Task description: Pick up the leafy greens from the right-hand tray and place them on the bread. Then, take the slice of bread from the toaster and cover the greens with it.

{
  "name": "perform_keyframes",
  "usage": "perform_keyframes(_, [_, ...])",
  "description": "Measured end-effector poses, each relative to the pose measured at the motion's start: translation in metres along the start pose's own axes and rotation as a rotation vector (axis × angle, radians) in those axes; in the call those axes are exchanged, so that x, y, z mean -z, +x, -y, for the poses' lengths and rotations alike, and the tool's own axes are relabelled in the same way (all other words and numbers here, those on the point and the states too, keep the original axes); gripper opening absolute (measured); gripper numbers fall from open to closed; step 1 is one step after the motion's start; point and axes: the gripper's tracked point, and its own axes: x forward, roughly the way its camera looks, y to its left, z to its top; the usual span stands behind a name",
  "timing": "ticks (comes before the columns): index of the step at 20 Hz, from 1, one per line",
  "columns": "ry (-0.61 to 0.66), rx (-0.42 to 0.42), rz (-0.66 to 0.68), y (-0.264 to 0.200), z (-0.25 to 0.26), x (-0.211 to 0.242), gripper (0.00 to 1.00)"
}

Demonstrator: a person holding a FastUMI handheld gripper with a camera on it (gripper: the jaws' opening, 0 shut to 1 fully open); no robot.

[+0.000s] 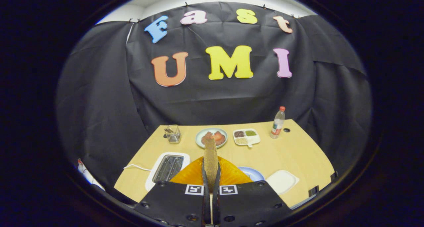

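Bread slice [210, 160] stands on edge between our fingers [206, 180], which pinch it from both sides, so the gripper [211, 187] is closed on it and carrying it above the table [298, 154]; we judge the second step is in hand, the slice already out of the toaster [167, 167], whose slots look empty just left of the fingers. Directly below the slice lies an orange plate [232, 175]; we cannot tell whether the greens and lower bread sit on it, since the fingers hide its middle. Just right of it are a blue plate [251, 172] and a white tray [282, 181]; beyond are a plate of food [212, 137], a divided dish [246, 137], a glass holder [173, 134] and a bottle [278, 122]. Next, we think, the slice must be tipped flat, lowered over the orange plate and released squarely.
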Motion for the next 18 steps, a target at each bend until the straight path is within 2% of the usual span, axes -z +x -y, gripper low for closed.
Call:
perform_keyframes(2, [-0.020, 0.041, -0.007, 0.028, 0.016, 0.016, 0.03])
perform_keyframes(7, [-0.027, -0.002, -0.118, 0.085, 0.032, 0.074, 0.03])
perform_keyframes(12, [0.044, -0.083, -0.172, 0.112, 0.042, 0.102, 0.03])
perform_keyframes(17, [0.084, -0.123, -0.277, 0.131, 0.057, 0.131, 0.03])
perform_keyframes(18, [0.096, -0.118, -0.262, 0.135, 0.063, 0.130, 0.03])
